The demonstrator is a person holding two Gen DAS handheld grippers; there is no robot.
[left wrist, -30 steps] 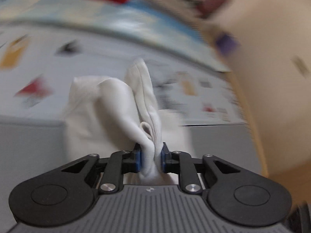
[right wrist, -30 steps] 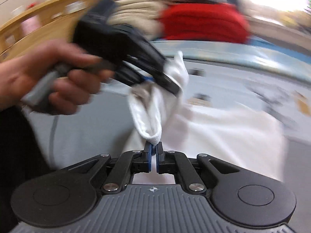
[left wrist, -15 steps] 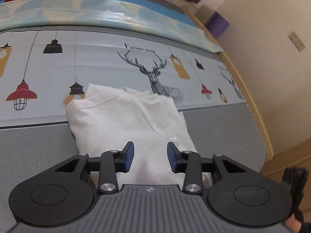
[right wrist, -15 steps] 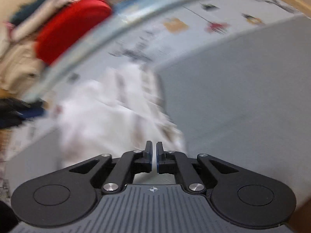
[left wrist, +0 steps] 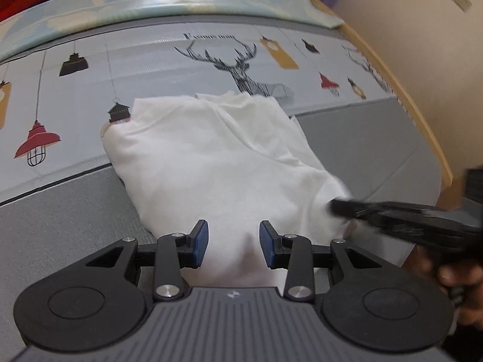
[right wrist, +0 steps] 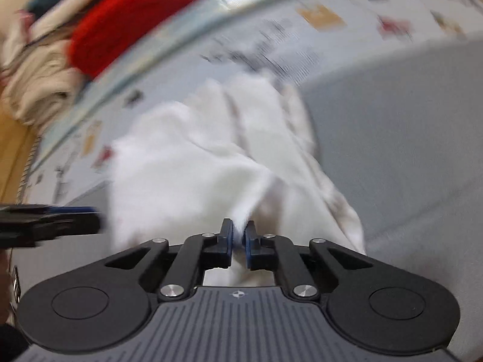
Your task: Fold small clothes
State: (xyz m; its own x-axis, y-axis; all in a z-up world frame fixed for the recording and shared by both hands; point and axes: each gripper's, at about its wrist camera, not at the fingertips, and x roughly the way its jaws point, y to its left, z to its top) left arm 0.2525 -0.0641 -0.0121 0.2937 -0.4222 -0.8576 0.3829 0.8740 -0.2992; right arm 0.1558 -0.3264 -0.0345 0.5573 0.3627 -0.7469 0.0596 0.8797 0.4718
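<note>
1. A grey padded mat (left wrist: 356, 150) is spread underneath everything, and a pale printed sheet with lantern and deer drawings (left wrist: 169, 60) is laid across its far part.
2. A crumpled white fabric garment (left wrist: 211, 163) is seen in the middle, with its far edge on the printed sheet and its near part on the grey mat; in the right wrist view the garment (right wrist: 193, 163) is blurred.
3. A red folded cloth (right wrist: 126, 18) and a pile of cream-coloured textiles (right wrist: 36, 90) are seen at the far left of the right wrist view.
4. The left gripper (left wrist: 234, 249) is held over the near edge of the garment with its blue-padded jaws set wide apart and nothing is gripped between them.
5. The right gripper (right wrist: 239, 241) is drawn in narrowly, and a fold of the white garment is pinched between its pads; from the left wrist view, it is seen at the garment's near right side (left wrist: 338, 206).
</note>
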